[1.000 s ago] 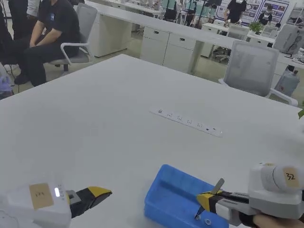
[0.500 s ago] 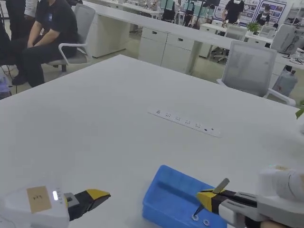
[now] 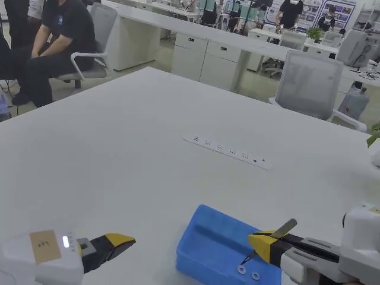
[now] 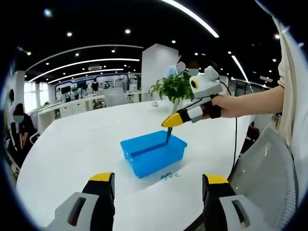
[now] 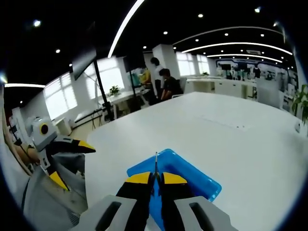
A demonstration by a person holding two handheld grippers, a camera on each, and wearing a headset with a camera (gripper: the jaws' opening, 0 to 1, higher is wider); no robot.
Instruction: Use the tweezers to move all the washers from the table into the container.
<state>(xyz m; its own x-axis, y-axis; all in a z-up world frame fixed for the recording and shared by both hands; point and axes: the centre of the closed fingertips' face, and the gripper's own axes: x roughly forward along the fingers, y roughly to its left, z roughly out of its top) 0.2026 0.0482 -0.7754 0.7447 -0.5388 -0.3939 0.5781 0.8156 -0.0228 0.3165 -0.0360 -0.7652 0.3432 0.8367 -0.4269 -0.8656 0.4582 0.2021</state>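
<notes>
A blue container (image 3: 214, 240) stands near the front of the white table (image 3: 130, 148). Two washers (image 3: 241, 270) lie inside it. A few more washers (image 4: 169, 175) lie on the table against the container (image 4: 153, 151). My right gripper (image 3: 261, 246) is shut on the tweezers (image 3: 284, 229), whose thin tip points down into the container, just above the washers; whether it holds one I cannot tell. In the right gripper view the tweezers (image 5: 155, 163) stick out between the closed jaws of the right gripper (image 5: 155, 179) over the container (image 5: 192, 178). My left gripper (image 3: 126, 242) stands open, nothing in it, left of the container.
A white power strip (image 3: 228, 151) lies across the middle of the table. Grey office chairs (image 3: 312, 83) stand at the far edge and a person (image 3: 53, 47) sits at the back left. A potted plant (image 4: 174, 89) stands beyond the container.
The tweezers' tip has risen a little off the container floor and the right gripper has drawn back to the right. The two washers stay in the container. The left gripper holds still.
</notes>
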